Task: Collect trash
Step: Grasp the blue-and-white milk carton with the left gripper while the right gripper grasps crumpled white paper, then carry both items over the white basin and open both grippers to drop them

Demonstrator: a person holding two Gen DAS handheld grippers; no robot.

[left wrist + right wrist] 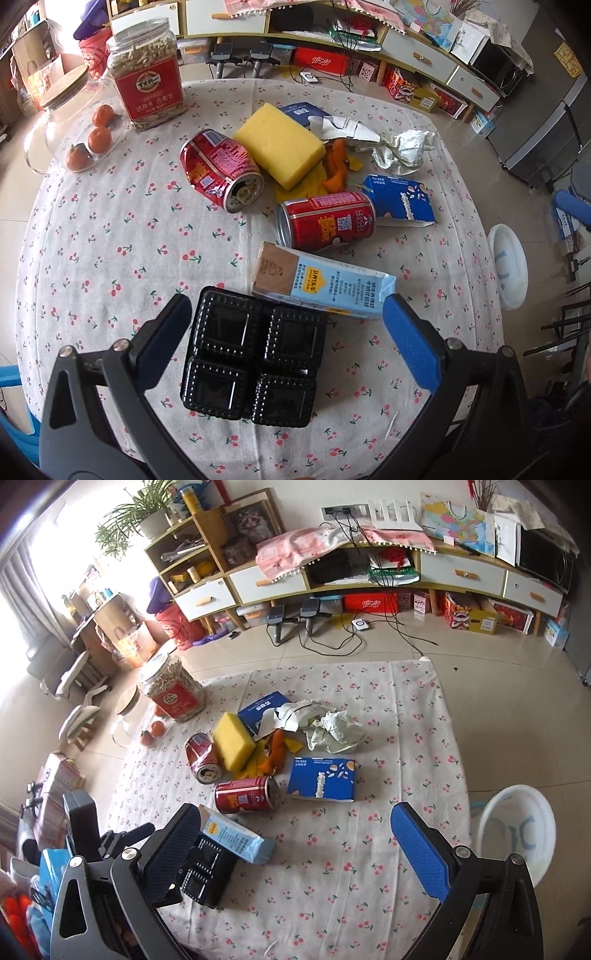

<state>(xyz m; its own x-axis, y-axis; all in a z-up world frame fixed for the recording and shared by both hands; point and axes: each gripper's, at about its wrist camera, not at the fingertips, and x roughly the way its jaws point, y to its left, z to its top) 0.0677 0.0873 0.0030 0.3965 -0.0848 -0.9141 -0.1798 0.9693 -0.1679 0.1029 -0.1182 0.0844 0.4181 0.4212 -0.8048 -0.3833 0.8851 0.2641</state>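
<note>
Here both tongs stand wide open, holding nothing. The left gripper [286, 325] hangs over the near edge of the table [110, 258], and the black tray [253, 356] lies between its fingers, closer to the left finger [166, 332] than to the right one. Just ahead of that tray, touching its far edge, lies the pale carton [325, 288]. Beyond the carton a red can [327, 221] lies on its side, with a blue box [400, 201] just to its right. Farther ahead lie a dented can [221, 170], a yellow sponge [280, 146], orange peel [336, 162] and crumpled paper [402, 147].

The right gripper [295, 834] hovers over bare cloth. In its view the tray [210, 871] and carton [236, 840] sit beside its left finger [173, 853], not between the fingers. A white bin [517, 838] stands on the floor to the right of its right finger [421, 853].
</note>
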